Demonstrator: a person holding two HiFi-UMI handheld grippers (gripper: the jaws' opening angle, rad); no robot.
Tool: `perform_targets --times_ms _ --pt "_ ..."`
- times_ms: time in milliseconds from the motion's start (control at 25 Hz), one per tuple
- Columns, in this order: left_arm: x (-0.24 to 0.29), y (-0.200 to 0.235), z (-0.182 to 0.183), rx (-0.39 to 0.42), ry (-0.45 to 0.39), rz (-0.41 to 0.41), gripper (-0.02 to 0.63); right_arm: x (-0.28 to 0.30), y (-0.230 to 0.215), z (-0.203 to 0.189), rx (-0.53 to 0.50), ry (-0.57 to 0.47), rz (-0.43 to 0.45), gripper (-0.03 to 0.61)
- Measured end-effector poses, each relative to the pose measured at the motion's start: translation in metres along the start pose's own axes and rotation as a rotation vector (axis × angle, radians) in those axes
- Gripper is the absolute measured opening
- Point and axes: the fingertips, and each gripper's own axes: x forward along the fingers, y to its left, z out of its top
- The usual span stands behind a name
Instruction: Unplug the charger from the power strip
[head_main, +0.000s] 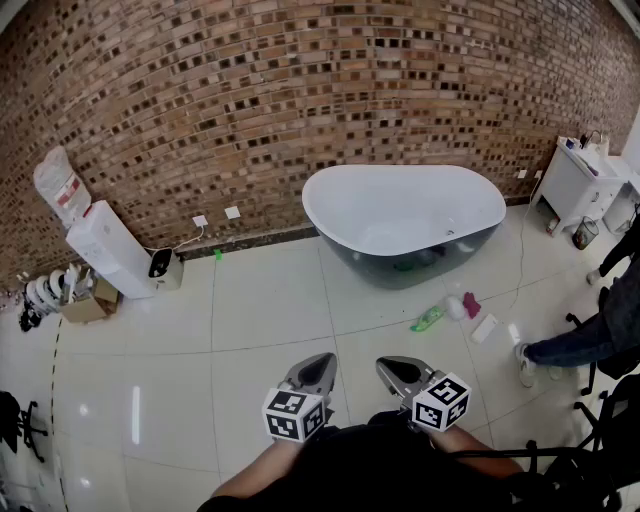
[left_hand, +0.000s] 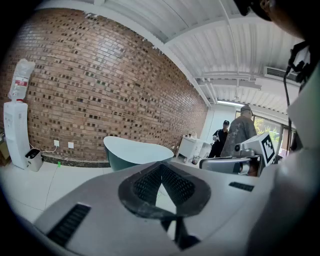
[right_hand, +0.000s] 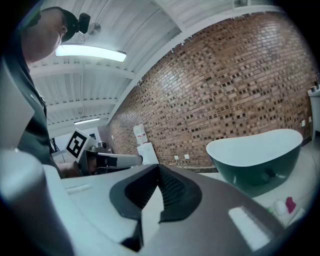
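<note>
I make out no charger and no power strip in any view. Two white wall sockets (head_main: 201, 221) sit low on the brick wall, and a thin white cable runs from them to a small black-and-white device (head_main: 160, 264) on the floor. My left gripper (head_main: 318, 368) (left_hand: 161, 167) and right gripper (head_main: 392, 370) (right_hand: 159, 170) are held side by side near the bottom of the head view, above the white floor tiles. Both point toward the wall. Each is shut with nothing between its pads.
A white and dark green bathtub (head_main: 405, 220) stands against the brick wall. A white water dispenser (head_main: 108, 248) and a cardboard box (head_main: 85, 305) are at the left. A green bottle (head_main: 428, 318) and a pink cloth (head_main: 471, 304) lie on the floor. A person's legs (head_main: 570, 345) and a white cabinet (head_main: 570, 185) are at the right.
</note>
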Motion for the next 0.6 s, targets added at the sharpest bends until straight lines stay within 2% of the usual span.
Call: perform_targets --times_ms 160,280,480,600 --pt "0.018 0.012 0.012 0.017 -0.035 0.031 0.008 0.014 -0.019 0.010 -0.039 -0.009 0.026 0.003" --pt "0.028 0.014 0.016 0.001 -0.045 0.063 0.008 0.020 -0.030 0.018 -0.063 0.005 0.062 0.003" --pt "0.032 0.014 0.032 -0.014 -0.069 0.144 0.008 0.032 -0.039 0.046 -0.107 0.003 0.159 0.003" --pt "0.036 0.011 0.030 -0.024 -0.076 0.198 0.008 0.034 -0.041 0.045 -0.110 0.024 0.228 0.003"
